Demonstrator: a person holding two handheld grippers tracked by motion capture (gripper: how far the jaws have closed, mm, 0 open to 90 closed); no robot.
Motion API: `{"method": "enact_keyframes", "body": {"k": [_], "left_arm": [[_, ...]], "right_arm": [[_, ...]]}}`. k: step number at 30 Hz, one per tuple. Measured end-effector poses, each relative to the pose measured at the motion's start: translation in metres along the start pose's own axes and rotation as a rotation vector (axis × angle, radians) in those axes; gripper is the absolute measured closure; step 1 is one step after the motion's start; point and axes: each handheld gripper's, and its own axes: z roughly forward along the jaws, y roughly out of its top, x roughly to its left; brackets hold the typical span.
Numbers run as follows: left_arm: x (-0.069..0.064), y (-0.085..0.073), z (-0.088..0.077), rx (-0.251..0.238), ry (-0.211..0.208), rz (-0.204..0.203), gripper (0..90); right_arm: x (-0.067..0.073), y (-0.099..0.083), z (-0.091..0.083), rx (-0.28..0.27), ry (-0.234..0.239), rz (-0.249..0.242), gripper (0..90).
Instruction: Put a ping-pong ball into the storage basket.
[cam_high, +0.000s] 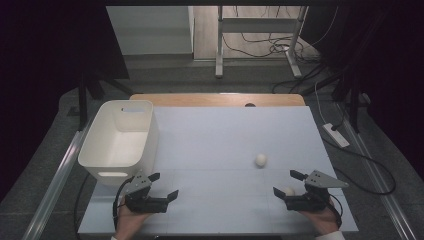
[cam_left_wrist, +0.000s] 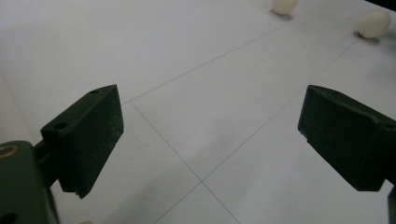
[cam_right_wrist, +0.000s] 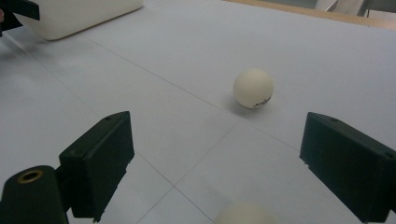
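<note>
A: Fig. 1, risk at pick-up. Where do things stand?

B: I have the right gripper (cam_high: 285, 185) low over the white table mat (cam_high: 225, 135), jaws wide apart with nothing clamped; the near table-tennis ball (cam_high: 289, 191) lies between them, just showing at the bottom edge of the right gripper view (cam_right_wrist: 245, 215); whether a pad touches it I cannot tell. The second table-tennis ball (cam_high: 260, 160) rests free on the mat at about eleven o'clock from that gripper, near but apart. The left gripper (cam_high: 164, 186) hangs open and empty too; the white storage bin (cam_high: 100, 150) sits at about eleven o'clock from it.

A: What could go wrong from here?

B: I judge three hazards. (a) A light, round ball may squirt out forward if the jaws close off-centre; it would roll across the flat mat, perhaps striking the second ball. (b) Closing with the jaws too high would pinch above the ball's widest part and press it out below. (c) On the carry toward the bin at ten o'clock, a weak pinch could drop the ball short of the rim.
</note>
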Motion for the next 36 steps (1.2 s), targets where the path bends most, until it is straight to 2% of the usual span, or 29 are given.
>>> {"method": "enact_keyframes", "body": {"k": [13,19,21,29,33,36], "left_arm": [[-0.003,0.005,-0.001,-0.002,-0.007,-0.007,8.4],[-0.008,0.009,0.002,0.007,-0.007,0.011,8.6],[-0.008,0.01,0.002,0.004,-0.009,0.006,8.7],[-0.014,0.016,0.0,0.009,0.027,0.032,9.1],[-0.015,0.019,0.004,0.012,0.019,0.022,9.1],[-0.016,0.021,0.007,0.019,0.026,0.03,9.1]], "right_arm": [[-0.001,-0.002,0.001,0.005,-0.005,-0.003,9.8],[-0.002,-0.003,0.0,0.003,-0.002,-0.007,10.0],[-0.003,-0.003,0.0,0.002,0.002,-0.008,10.0],[-0.003,-0.002,0.002,-0.009,0.016,-0.017,10.1],[-0.002,-0.002,0.002,-0.011,0.016,-0.02,10.2],[-0.003,-0.002,0.001,-0.011,0.014,-0.021,10.2]]}}
